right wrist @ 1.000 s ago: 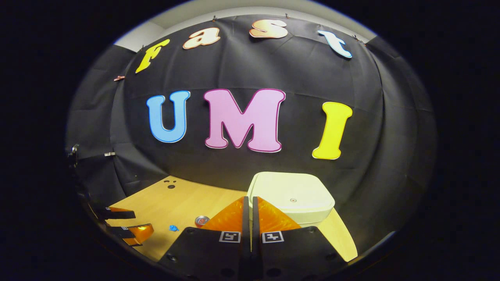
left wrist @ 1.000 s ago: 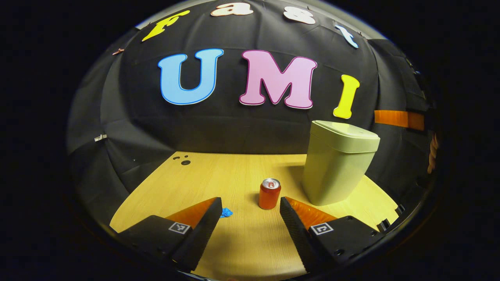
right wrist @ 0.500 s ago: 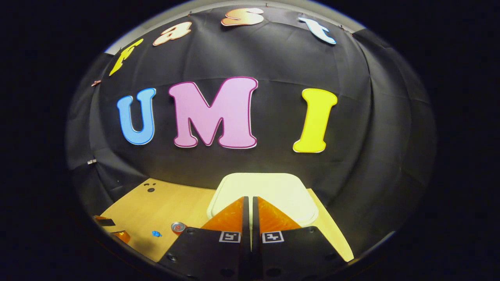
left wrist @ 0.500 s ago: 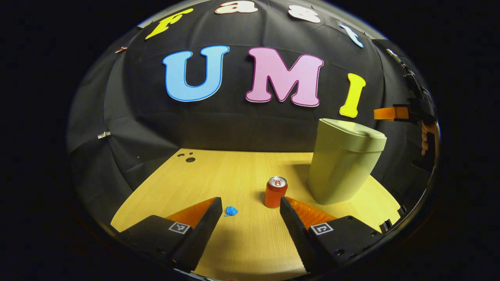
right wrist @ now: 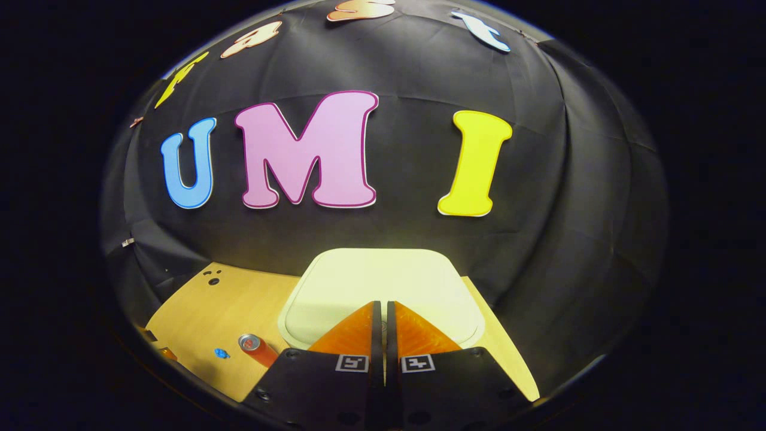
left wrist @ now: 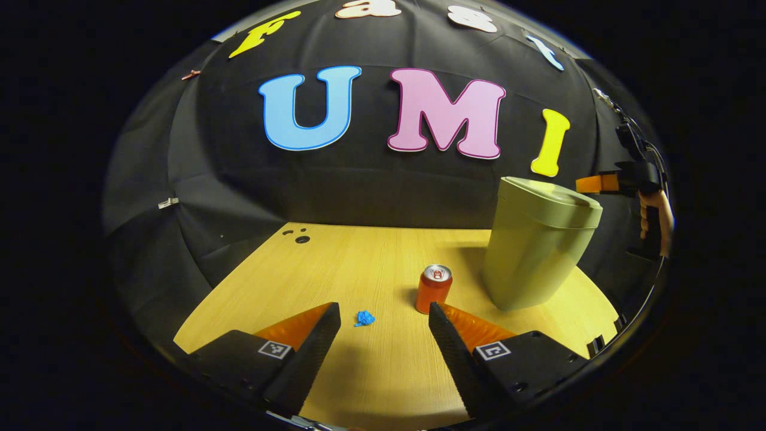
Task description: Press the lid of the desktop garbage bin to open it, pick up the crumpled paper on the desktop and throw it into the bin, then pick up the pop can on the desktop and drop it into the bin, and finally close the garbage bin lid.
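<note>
Fingers of the left gripper (left wrist: pixel 383 314) spread wide, low in its view, over the table (left wrist: pixel 371 377); crumpled paper (left wrist: pixel 364 318) between them, pop can (left wrist: pixel 433 288) beyond, bin (left wrist: pixel 538 242) right. Right gripper (right wrist: pixel 383 308), pressed together, pokes over the bin's closed lid (right wrist: pixel 383 284).

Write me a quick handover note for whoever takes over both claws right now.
Right claw: shut, empty, poised over the bin's lid; contact with it cannot be told.
Left claw: open, empty, low over the table.
Garbage bin: upright at the table's right rear, lid closed.
Pop can: upright beside the bin, just ahead of the left claw.
Crumpled paper: small blue wad on the table between the left claw's fingers.
Done: nothing yet.
Left: press lid open, bin the paper, then the can, close lid.
</note>
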Demonstrator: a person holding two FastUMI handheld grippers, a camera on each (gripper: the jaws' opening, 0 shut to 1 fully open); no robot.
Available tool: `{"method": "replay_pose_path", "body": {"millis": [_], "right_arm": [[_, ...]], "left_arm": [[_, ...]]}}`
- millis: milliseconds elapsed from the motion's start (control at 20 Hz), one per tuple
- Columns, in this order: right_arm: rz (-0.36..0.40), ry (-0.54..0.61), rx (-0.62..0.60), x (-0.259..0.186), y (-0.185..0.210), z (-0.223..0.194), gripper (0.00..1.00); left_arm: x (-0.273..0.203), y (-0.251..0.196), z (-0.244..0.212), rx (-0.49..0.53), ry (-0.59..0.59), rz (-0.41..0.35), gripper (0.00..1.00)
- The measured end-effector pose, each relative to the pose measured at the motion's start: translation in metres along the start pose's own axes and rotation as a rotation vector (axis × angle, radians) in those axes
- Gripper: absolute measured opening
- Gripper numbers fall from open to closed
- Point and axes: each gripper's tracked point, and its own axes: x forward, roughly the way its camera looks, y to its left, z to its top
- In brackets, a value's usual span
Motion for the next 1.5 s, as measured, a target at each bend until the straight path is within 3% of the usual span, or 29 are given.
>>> {"method": "replay_pose_path", "body": {"millis": [450,950,1500], "right_arm": [[0.012,0.010,0.016,0.000,0.000,-0.006,0.05],[-0.004,-0.030,-0.072,-0.002,0.001,-0.008,0.05],[-0.006,-0.064,0.004,-0.011,-0.001,0.000,0.05]], "left_arm": [[-0.001,0.003,-0.006,0.005,0.018,0.018,0.96],[-0.001,0.000,-0.011,0.004,0.026,0.020,0.96],[-0.018,0.011,-0.008,-0.021,-0.007,0.023,0.96]]}}
